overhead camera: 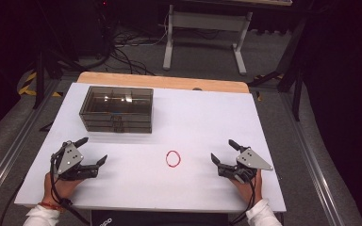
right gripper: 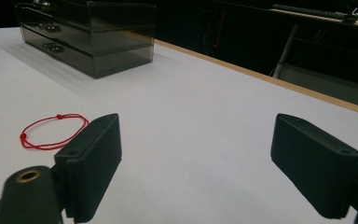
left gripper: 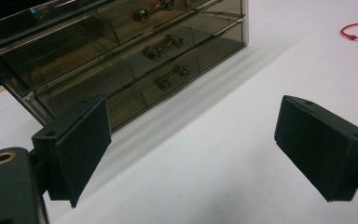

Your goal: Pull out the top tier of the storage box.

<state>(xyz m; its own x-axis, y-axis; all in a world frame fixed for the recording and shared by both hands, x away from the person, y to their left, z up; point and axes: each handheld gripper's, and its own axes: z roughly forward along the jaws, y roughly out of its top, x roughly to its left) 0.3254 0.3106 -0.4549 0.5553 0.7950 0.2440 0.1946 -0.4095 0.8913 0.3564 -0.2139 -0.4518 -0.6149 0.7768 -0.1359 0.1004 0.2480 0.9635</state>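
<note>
Grippers both idle near the table's [overhead camera: 264, 141] front edge, jaws apart, nothing between them: left gripper [overhead camera: 92, 151], right gripper [overhead camera: 222, 151]. Red string loop [overhead camera: 173, 158] lies flat between them, nearer the right one, well apart from the drawer box [overhead camera: 116, 109] at back left. Drawers look shut.

Risks, as I judge them:
- Thin loop flat on the table: pads may close over it and miss, or just push it along.
- Pulling a small handle [left gripper: 171, 77] one-handed could drag the light box instead of opening a drawer.
- Limp string could snag on a drawer edge.
</note>
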